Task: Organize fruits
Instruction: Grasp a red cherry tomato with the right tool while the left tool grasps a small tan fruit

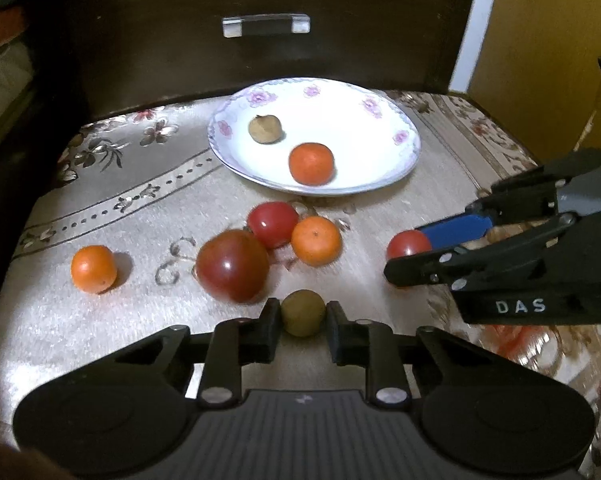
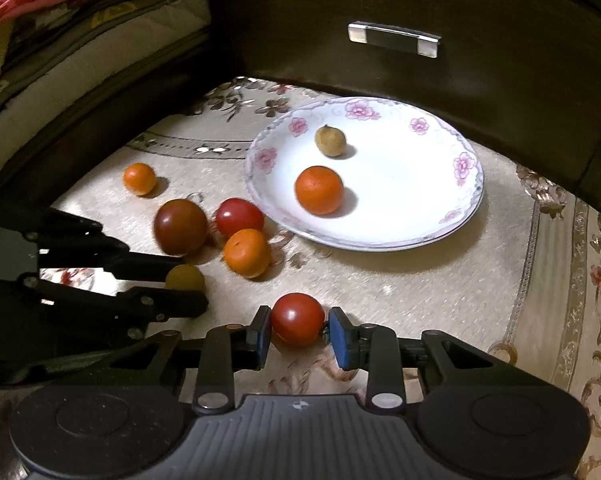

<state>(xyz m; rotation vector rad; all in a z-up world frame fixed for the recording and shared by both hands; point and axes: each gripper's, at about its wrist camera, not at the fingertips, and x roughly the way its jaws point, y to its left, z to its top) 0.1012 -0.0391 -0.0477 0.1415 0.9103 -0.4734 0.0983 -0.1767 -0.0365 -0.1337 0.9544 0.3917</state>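
A white flowered plate [image 1: 380, 128] [image 2: 412, 184] holds an orange [image 1: 311, 163] [image 2: 319, 189] and a small brown fruit [image 1: 265, 129] [image 2: 330, 141]. On the cloth lie a dark red tomato [image 1: 233, 265] [image 2: 180, 226], a red tomato [image 1: 272, 223] [image 2: 239, 216], and two oranges [image 1: 315, 240] [image 1: 93, 269]. My left gripper [image 1: 303, 320] [image 2: 180, 292] has its jaws on both sides of a small yellow-green fruit [image 1: 303, 313] [image 2: 185, 277]. My right gripper [image 2: 298, 326] [image 1: 410, 256] has its blue pads on both sides of a small red tomato [image 2: 297, 319] [image 1: 407, 243], with a small gap on the right.
A dark wooden drawer front with a metal handle [image 1: 265, 26] [image 2: 393, 38] stands behind the plate. Folded bedding [image 2: 60, 20] lies at the left. The patterned cloth [image 1: 140, 184] covers the surface; a yellow wall [image 1: 548, 40] is at the right.
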